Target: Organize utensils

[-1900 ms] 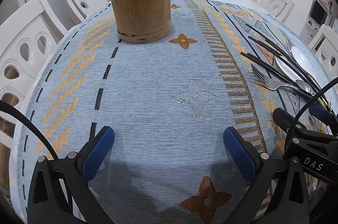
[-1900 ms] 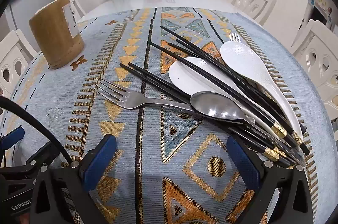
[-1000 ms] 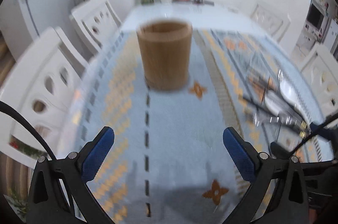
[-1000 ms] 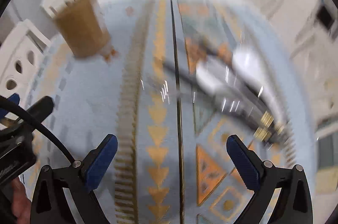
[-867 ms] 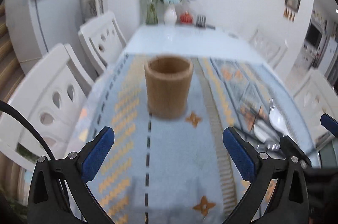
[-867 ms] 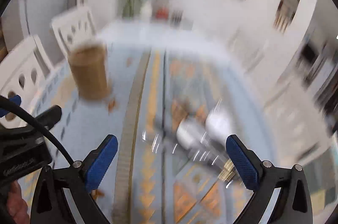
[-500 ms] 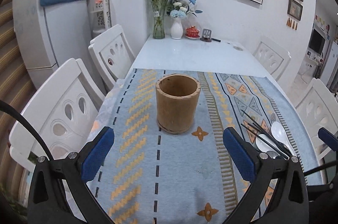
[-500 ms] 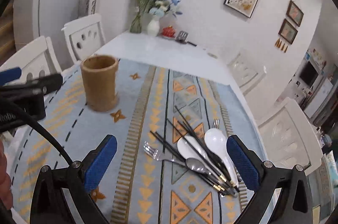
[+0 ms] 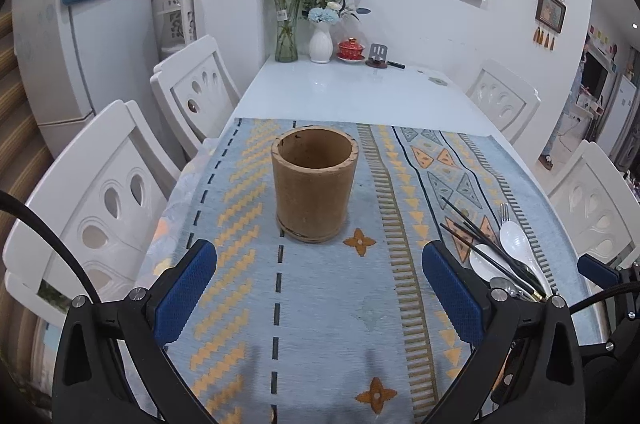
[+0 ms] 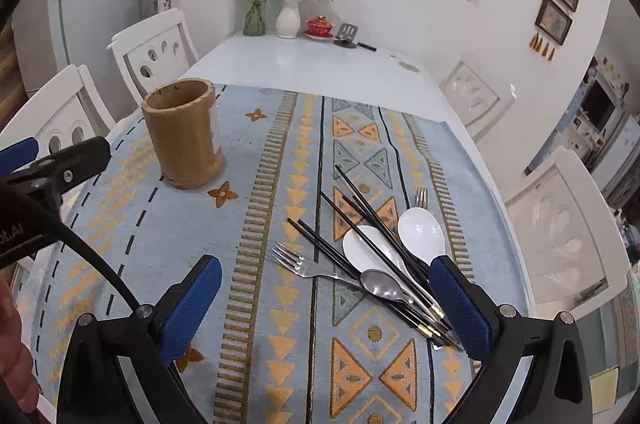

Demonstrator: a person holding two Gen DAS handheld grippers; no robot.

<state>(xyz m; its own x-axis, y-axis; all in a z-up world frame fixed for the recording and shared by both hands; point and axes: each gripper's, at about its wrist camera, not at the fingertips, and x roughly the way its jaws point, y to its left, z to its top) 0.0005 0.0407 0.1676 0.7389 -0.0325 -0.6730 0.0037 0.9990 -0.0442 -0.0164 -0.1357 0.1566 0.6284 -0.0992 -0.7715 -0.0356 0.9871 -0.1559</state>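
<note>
A brown bamboo holder (image 9: pixel 314 183) (image 10: pixel 182 133) stands upright and empty on the patterned blue cloth (image 9: pixel 320 304) (image 10: pixel 260 264). To its right lies a pile of utensils: black chopsticks (image 10: pixel 360 240) (image 9: pixel 476 240), two white spoons (image 10: pixel 420 234) (image 9: pixel 516 244), a steel fork (image 10: pixel 296 264) and a steel spoon (image 10: pixel 382 284). My left gripper (image 9: pixel 320 288) hovers open above the cloth, in front of the holder. My right gripper (image 10: pixel 326 304) is open too, raised above the near end of the pile. Neither holds anything.
White chairs (image 9: pixel 100 203) (image 10: pixel 568 224) flank the table on both sides. At the far end of the white tabletop (image 9: pixel 352 91) stand a glass vase (image 9: pixel 286 35), a white vase (image 9: pixel 320 43) and a red lidded cup (image 9: pixel 350 47). A fridge (image 9: pixel 80 43) stands at left.
Both grippers have risen well up from the cloth and tilted to take in the whole table. The holder and utensils lie where they were.
</note>
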